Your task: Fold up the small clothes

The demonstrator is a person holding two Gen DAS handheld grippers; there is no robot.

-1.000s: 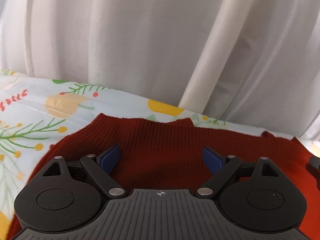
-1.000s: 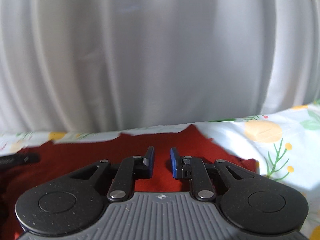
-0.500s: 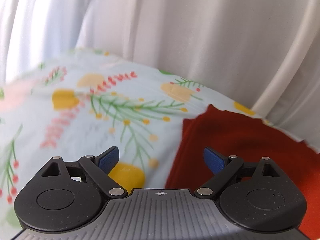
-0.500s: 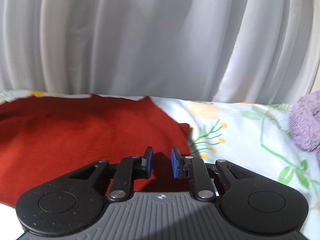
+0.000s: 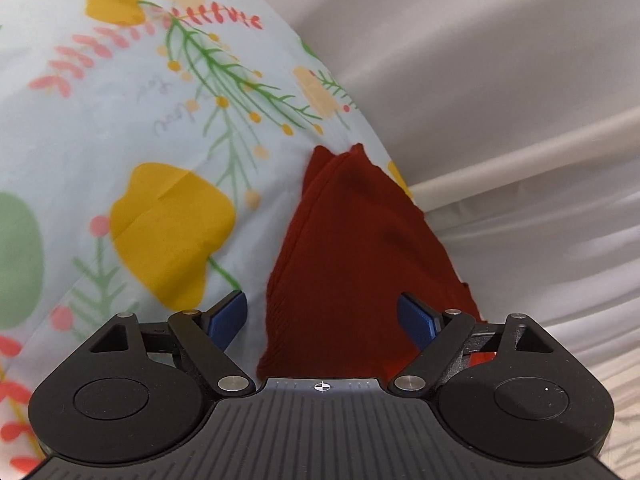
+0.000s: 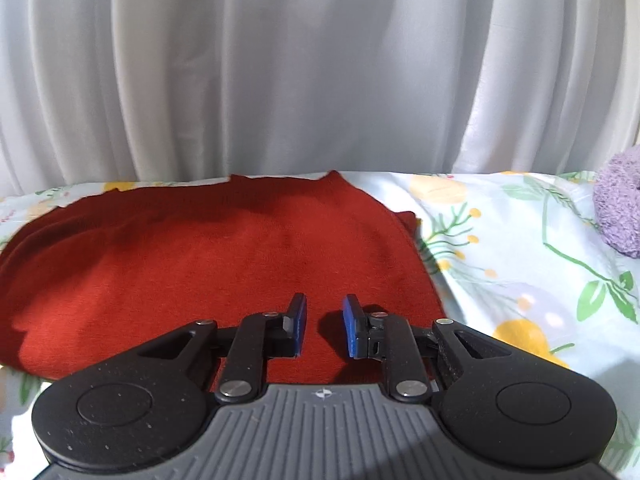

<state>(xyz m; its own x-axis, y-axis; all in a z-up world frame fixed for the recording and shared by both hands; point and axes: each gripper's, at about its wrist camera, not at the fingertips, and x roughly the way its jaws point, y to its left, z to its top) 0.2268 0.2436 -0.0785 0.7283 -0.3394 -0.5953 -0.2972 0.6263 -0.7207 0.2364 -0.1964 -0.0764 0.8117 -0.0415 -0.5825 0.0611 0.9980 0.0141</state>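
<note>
A folded red knit garment (image 6: 208,256) lies flat on the floral sheet (image 6: 512,264), near the white curtain. In the left wrist view the garment (image 5: 356,264) shows as a narrow folded stack seen from its end. My left gripper (image 5: 322,318) is open wide, above the garment's near end, holding nothing. My right gripper (image 6: 323,326) hovers over the garment's near right part with its blue pads a narrow gap apart, nothing between them.
A white pleated curtain (image 6: 320,72) hangs right behind the garment. A fuzzy lilac item (image 6: 618,204) lies on the sheet at the far right. Bare floral sheet (image 5: 120,140) spreads to the left of the garment.
The left gripper has swung left off the garment and rolled, now looking along its left end. The right gripper has pulled back and up, showing the whole garment. Jaw openings are unchanged.
</note>
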